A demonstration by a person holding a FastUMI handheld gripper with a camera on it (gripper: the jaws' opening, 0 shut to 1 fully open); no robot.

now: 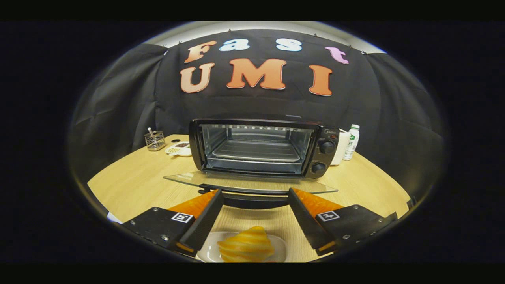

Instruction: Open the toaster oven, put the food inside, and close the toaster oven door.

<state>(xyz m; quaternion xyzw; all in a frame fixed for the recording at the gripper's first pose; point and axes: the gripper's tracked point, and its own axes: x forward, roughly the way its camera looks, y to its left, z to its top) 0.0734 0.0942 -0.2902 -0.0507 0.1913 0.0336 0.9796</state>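
The golden, ridged pastry [246,246] sits on a small white plate [281,245] between the spread, empty fingers [255,195]; a clumsy pinch could crush it; the black toaster oven [262,148] stands beyond, its lowered glass door [248,182] jutting over the wooden worktop [130,185]; lift above that edge.

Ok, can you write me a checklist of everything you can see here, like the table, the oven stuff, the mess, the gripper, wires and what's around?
Surface: wooden table, bare near the front.
Job's things: toaster oven, glass door folded down open, rack inside bare; croissant on a white plate.
Clutter: wire utensil holder and a small dish left of the oven; bottle and white container to its right.
Grippers: gripper, jaws open, gripping nothing, croissant between them, below.
Cables: nothing seen.
Surroundings: black cloth booth wall.
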